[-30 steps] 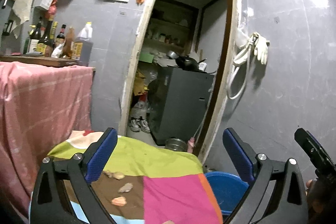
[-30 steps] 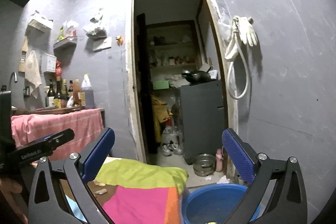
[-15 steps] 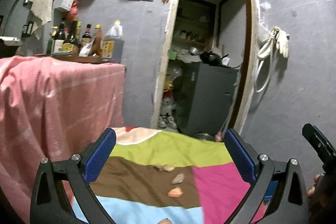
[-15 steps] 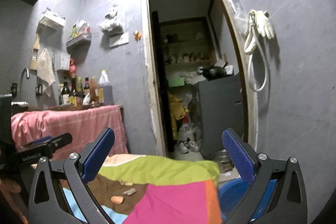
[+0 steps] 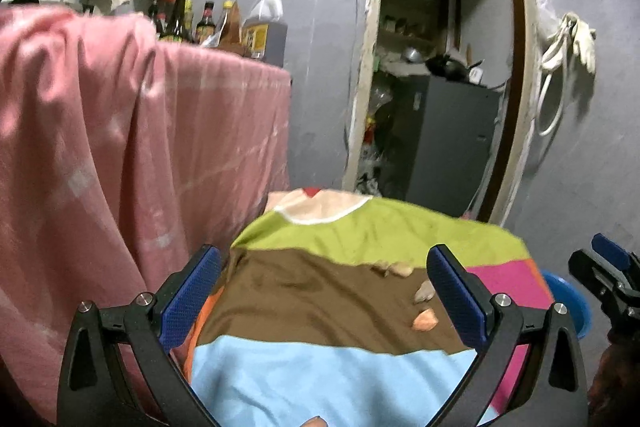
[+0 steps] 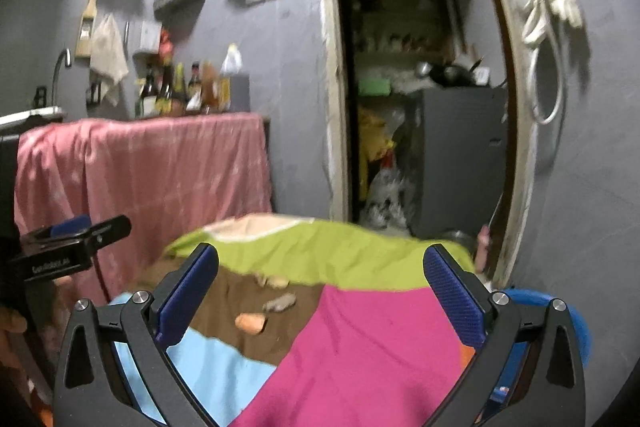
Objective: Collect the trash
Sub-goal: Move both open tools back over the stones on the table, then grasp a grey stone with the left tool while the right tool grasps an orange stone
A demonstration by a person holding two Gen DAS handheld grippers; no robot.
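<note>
Left wrist view: left gripper (image 5: 324, 291) is held spread above patchwork cloth (image 5: 320, 367); three scraps (image 5: 425, 319) are seen on the brown patch. Right gripper (image 6: 320, 291) likewise spread, empty.

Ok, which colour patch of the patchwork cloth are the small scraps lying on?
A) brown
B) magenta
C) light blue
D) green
A: in the right wrist view the orange scrap and the greyish scrap both sit on the brown patch, short of the green band.
</note>
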